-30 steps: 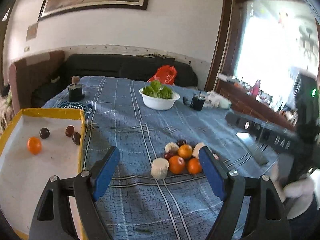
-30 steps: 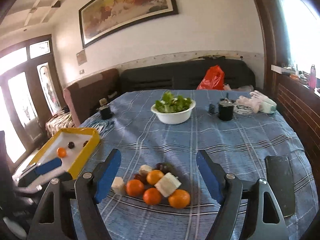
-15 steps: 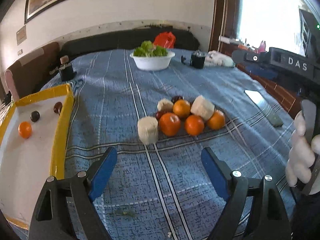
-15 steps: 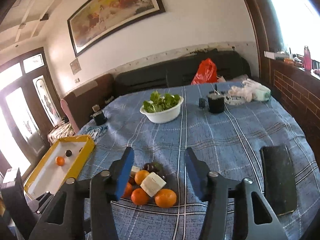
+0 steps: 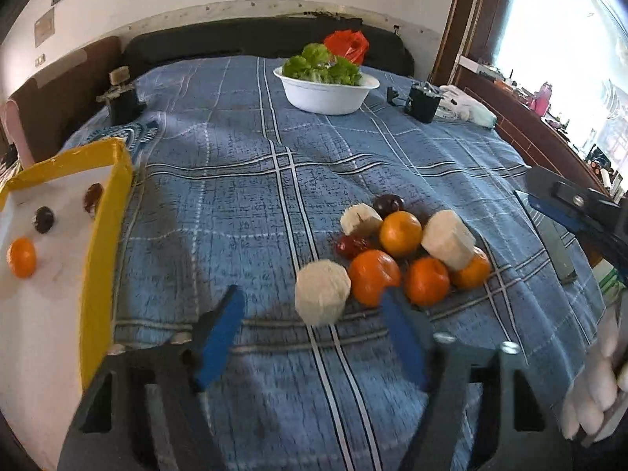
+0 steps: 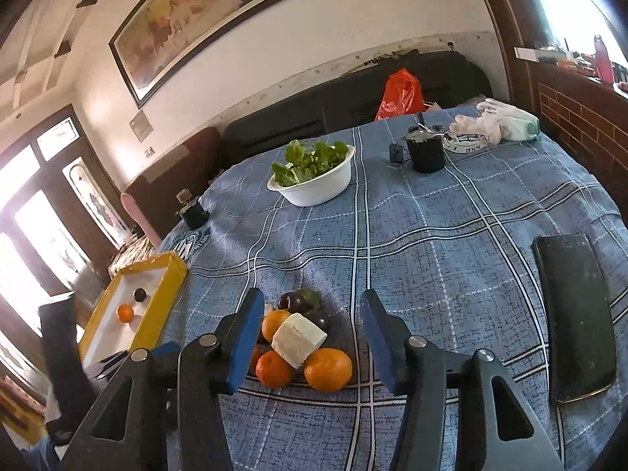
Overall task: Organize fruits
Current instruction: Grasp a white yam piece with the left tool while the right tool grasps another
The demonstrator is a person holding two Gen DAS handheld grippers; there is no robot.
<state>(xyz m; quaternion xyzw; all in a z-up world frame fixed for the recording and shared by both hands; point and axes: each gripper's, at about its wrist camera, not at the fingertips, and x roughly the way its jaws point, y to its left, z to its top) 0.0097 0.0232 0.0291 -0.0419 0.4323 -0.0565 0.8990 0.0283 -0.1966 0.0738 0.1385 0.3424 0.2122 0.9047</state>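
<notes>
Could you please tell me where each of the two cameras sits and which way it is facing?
Left wrist: rides the left tongs, tilted down at the fruit pile; its blue fingers and a gloved hand show.
Right wrist: rides the right tongs, facing the pile across the table; its fingers show.
Shared: pile, yellow tray, salad bowl.

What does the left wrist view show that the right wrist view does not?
Left wrist only: the near white chunk clear between its open left gripper, a red fruit in the pile, the right gripper at the edge.

Right wrist only: the painting, the door, the whole phone.

Both: the oranges, the yellow tray with an orange, the bowl of greens, the checked cloth.
</notes>
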